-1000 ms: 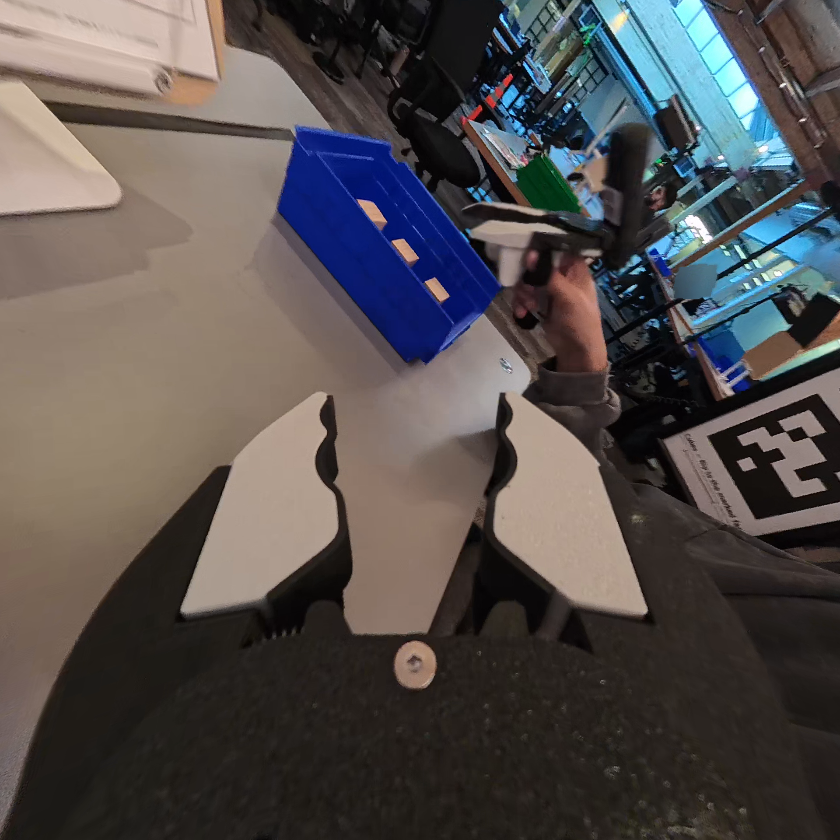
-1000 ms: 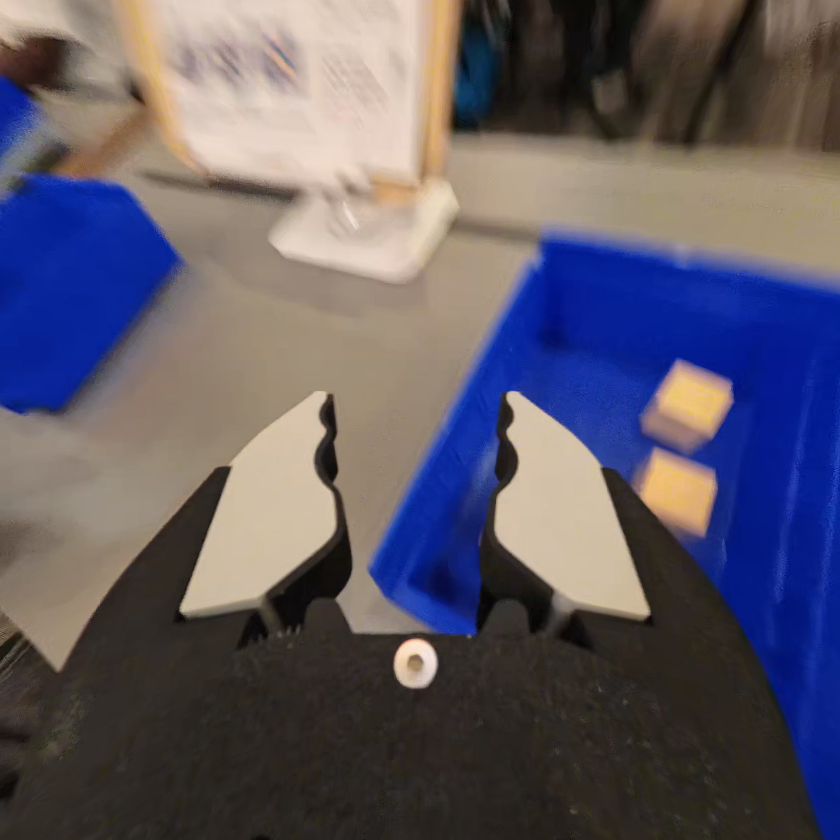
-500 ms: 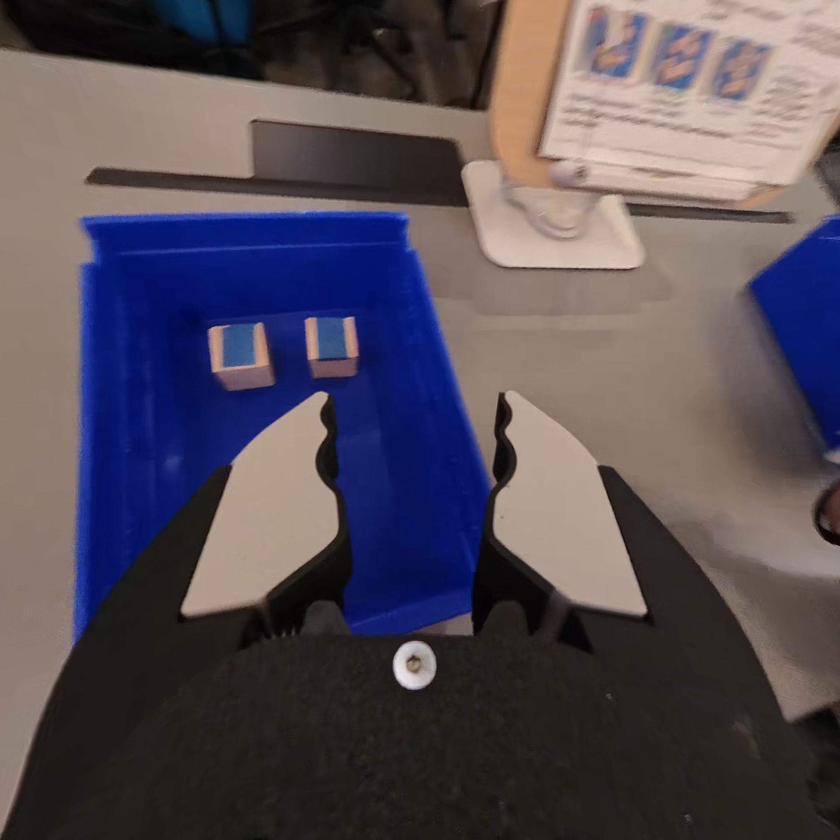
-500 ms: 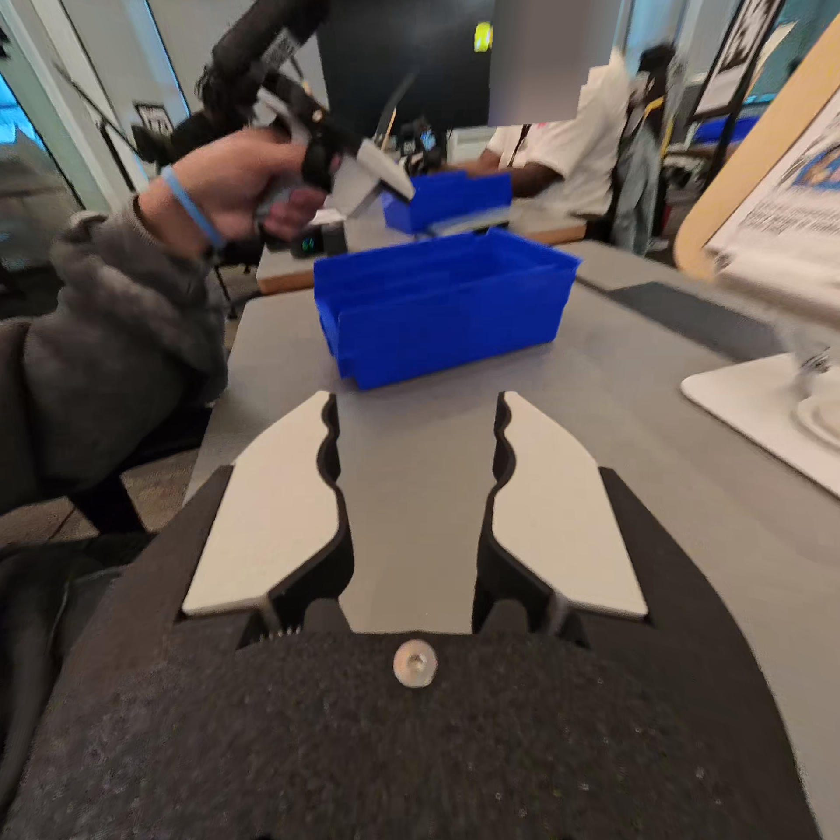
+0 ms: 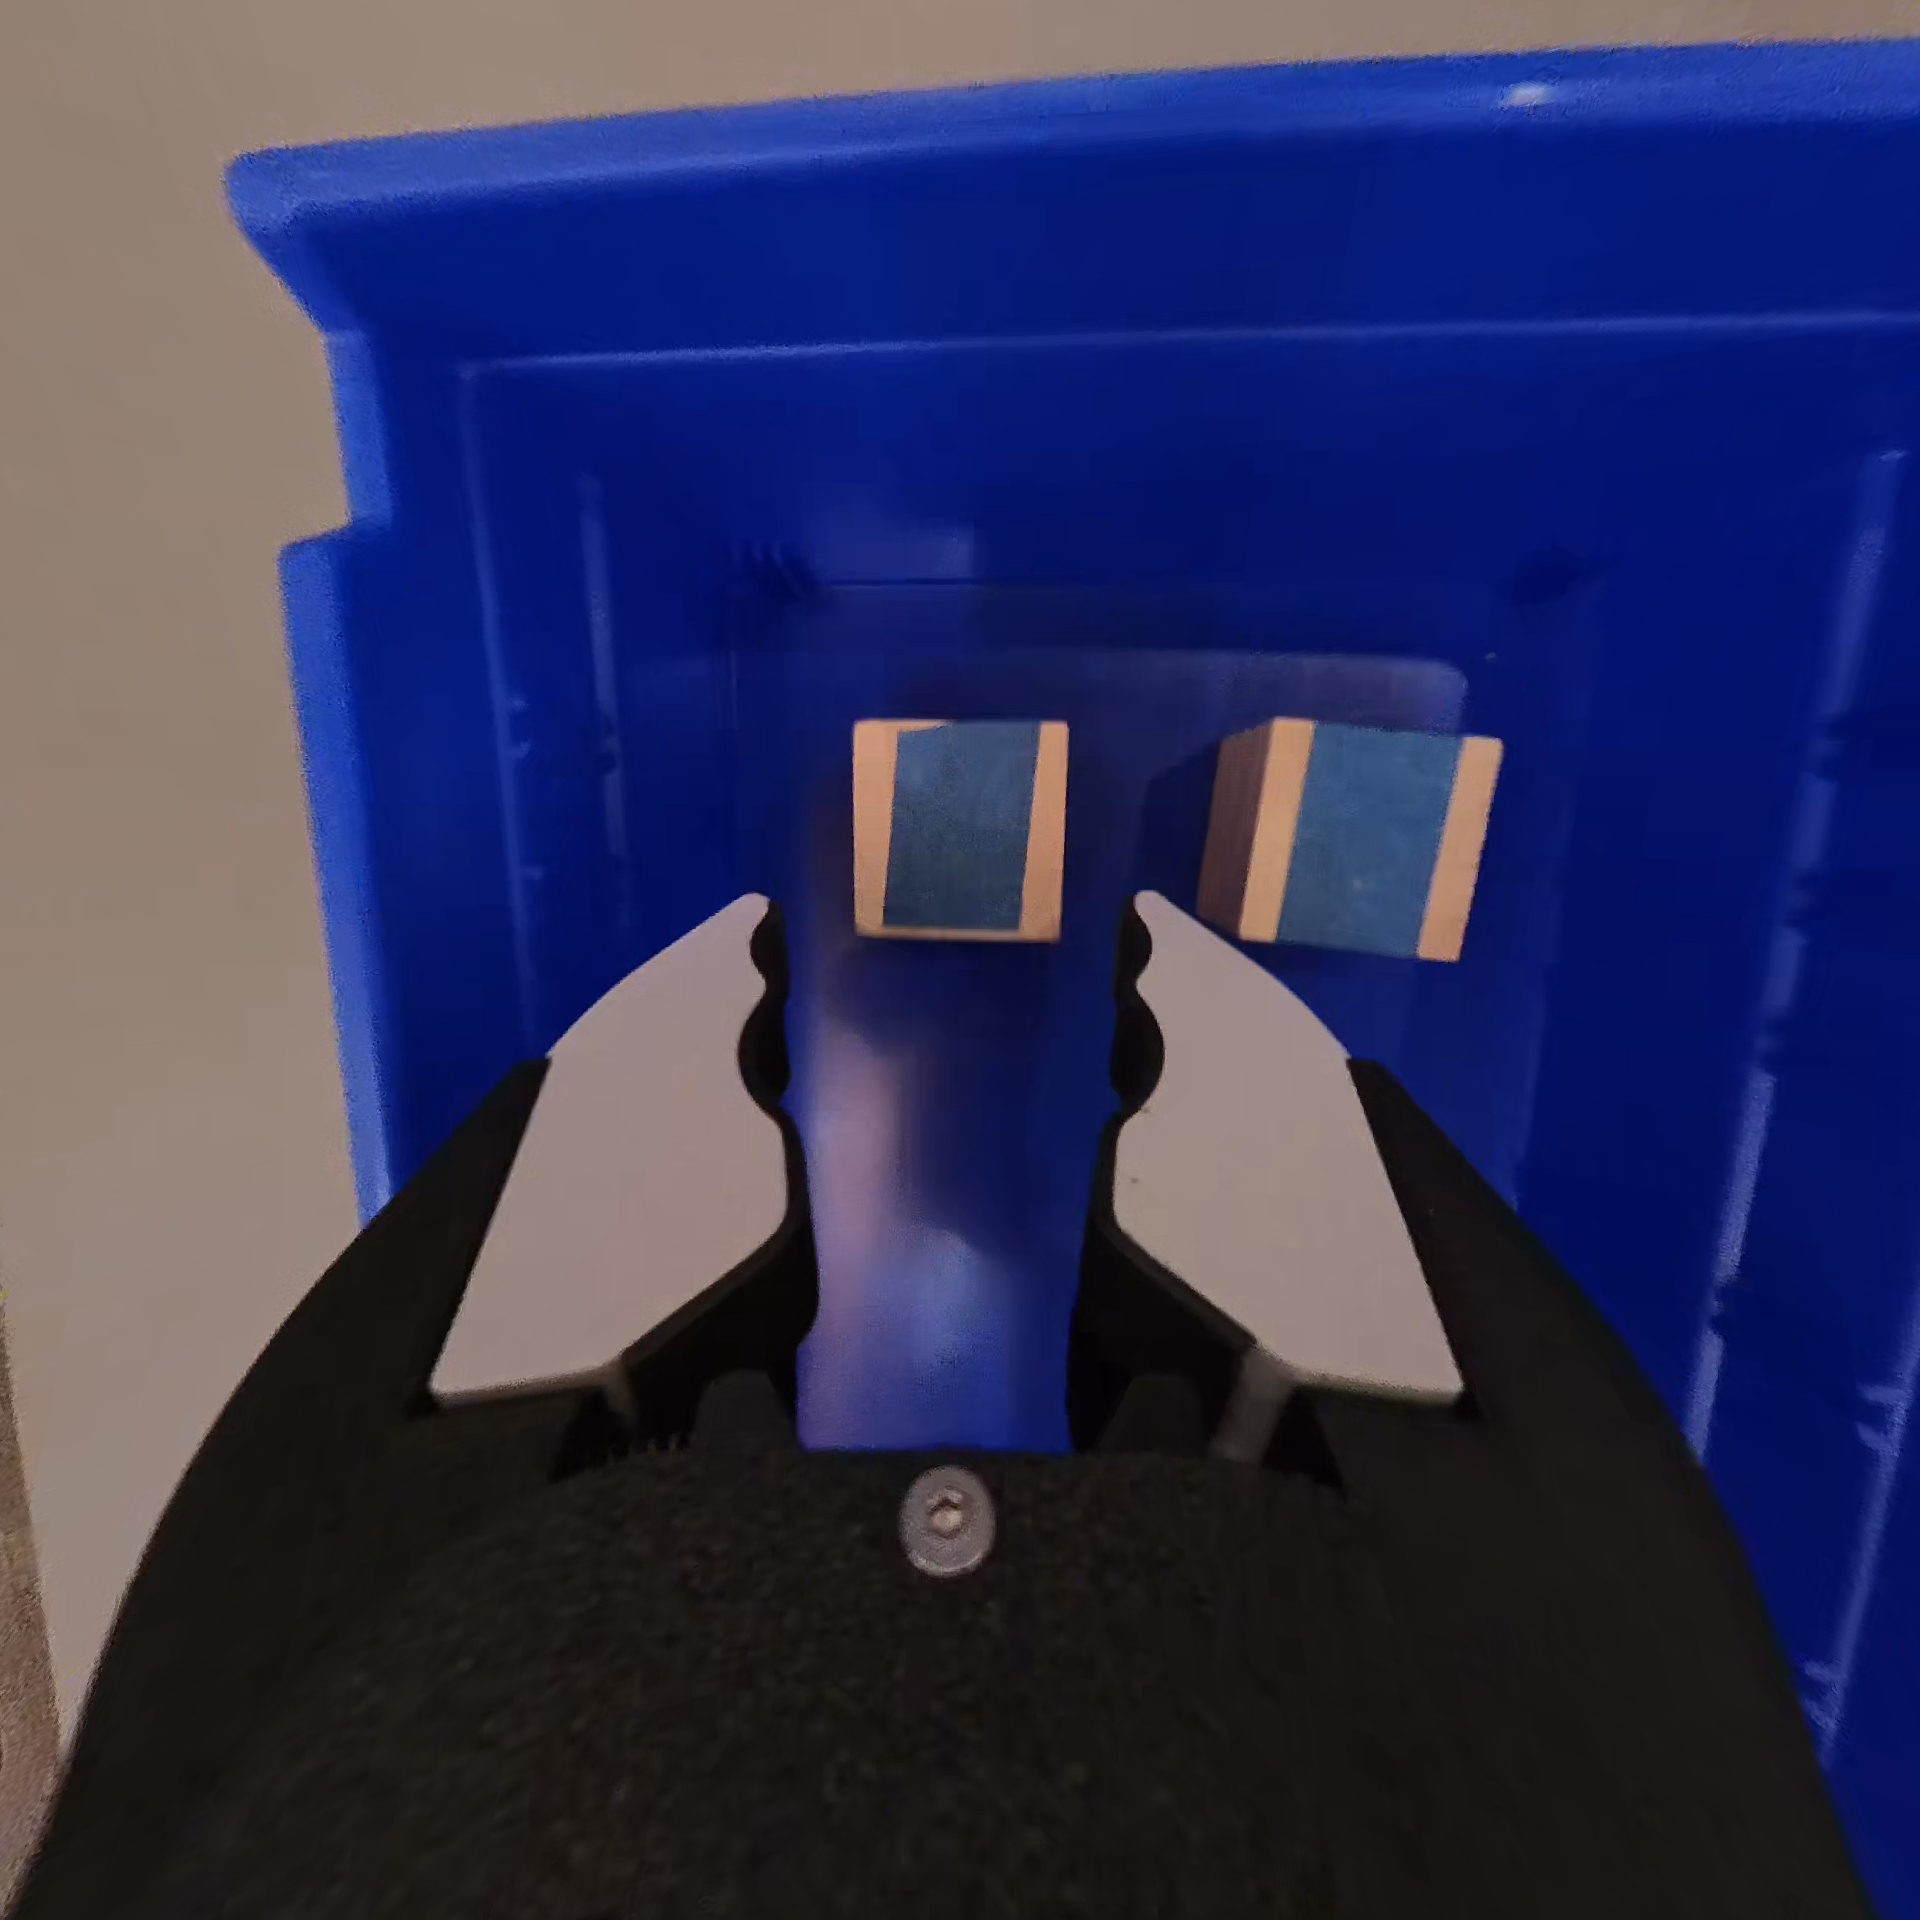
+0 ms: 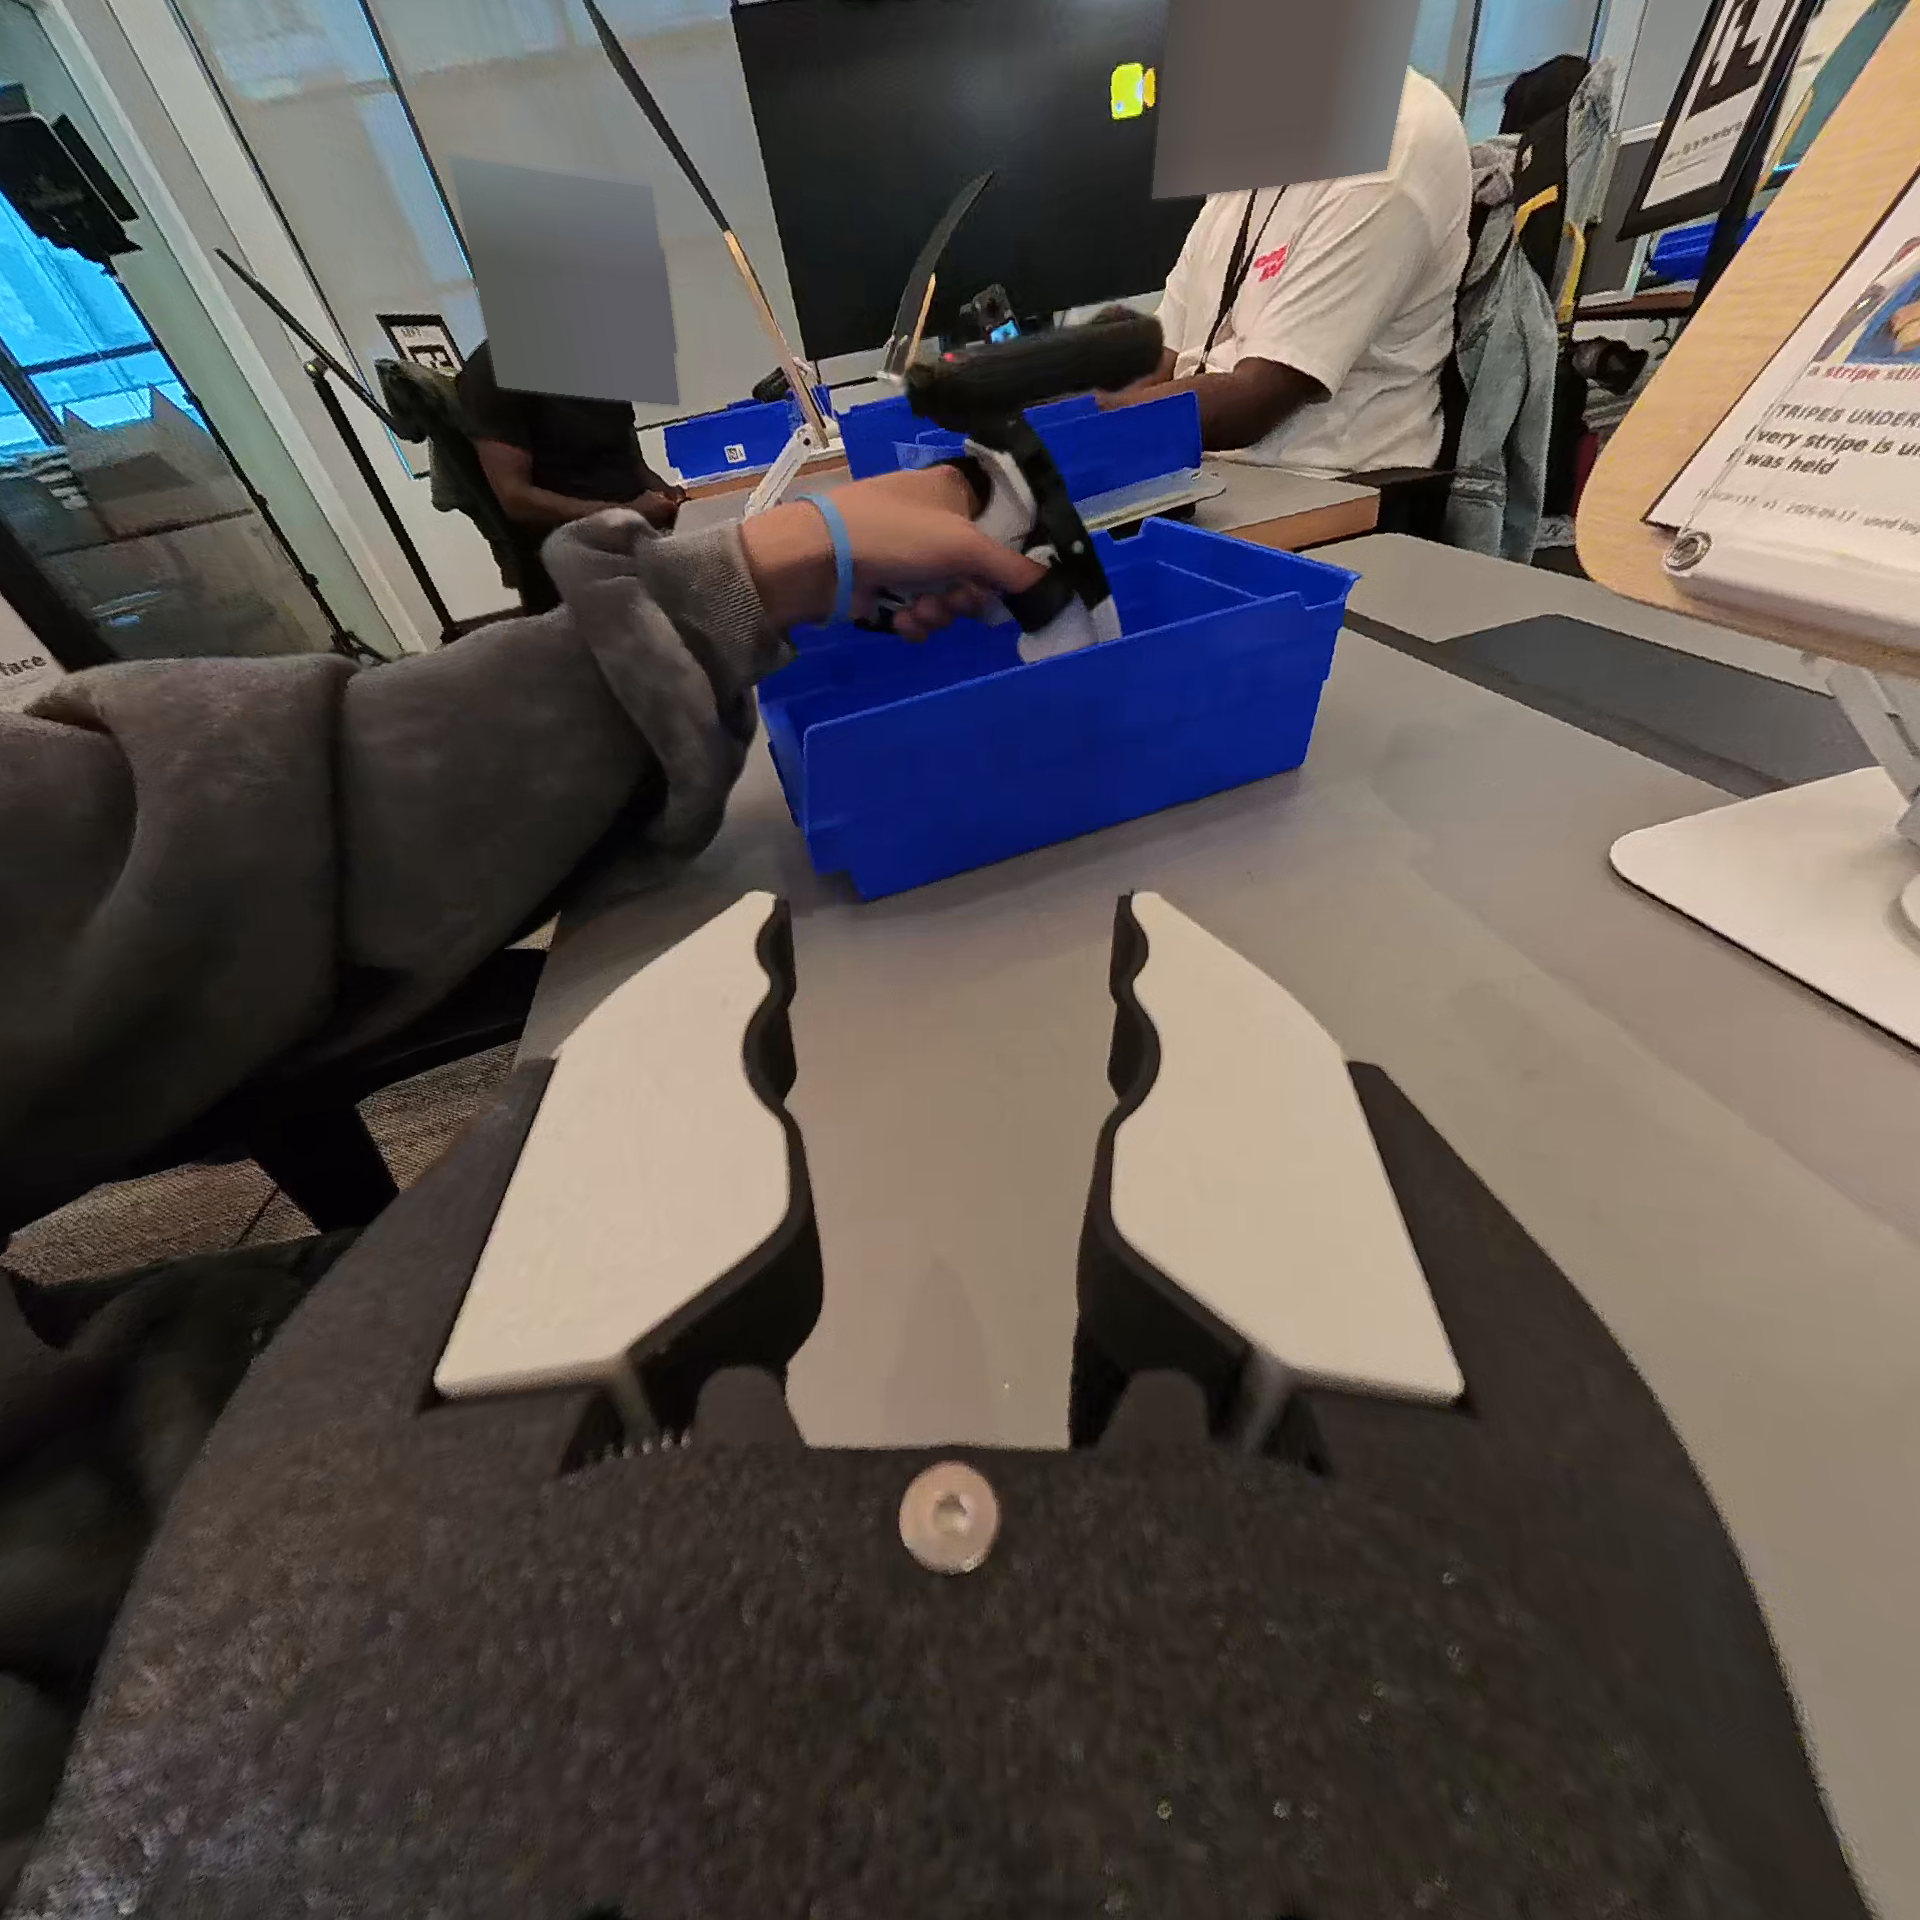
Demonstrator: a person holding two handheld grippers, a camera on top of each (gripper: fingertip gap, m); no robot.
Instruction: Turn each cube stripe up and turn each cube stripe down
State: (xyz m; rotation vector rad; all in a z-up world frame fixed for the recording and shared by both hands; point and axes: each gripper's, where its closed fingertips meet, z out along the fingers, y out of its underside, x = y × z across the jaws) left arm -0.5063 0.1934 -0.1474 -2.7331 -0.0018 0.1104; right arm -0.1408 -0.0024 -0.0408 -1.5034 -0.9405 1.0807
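Left gripper [image 5: 951, 914]: released, jaws spread, nothing between them; it points down into the blue bin [image 5: 1039, 260] with its tips just short of the left cube, the gap lined up on that cube. I judge this to be the approach for a grasp.

Left cube [image 5: 958, 828]: a wooden block on the bin floor, blue stripe facing up, bare wood showing along both sides of the stripe. Those plain side faces are what the jaws would close on, which would explain the gripper's alignment.

Right cube [image 5: 1351, 840]: just beside the first and apart from it, also stripe up, turned slightly askew. The gap between the two looks narrow, so the right-hand finger must slip into it without nudging this cube.

Bin: stands on the grey desk [image 6: 1403, 935], towards its far edge as the right wrist view has it; its walls keep a tipped cube from rolling away.

Left hand [image 6: 904, 561]: in a grey sleeve, holding the left gripper's handle above the bin, its tips dipped below the rim.

Right gripper [image 6: 951, 914]: released and empty, hovering over bare desk near the front edge, well apart from the bin, seemingly parked out of the way.

Task stage: both visible cubes show stripes up, so turning them stripe down seems to be the step in hand, not yet begun.
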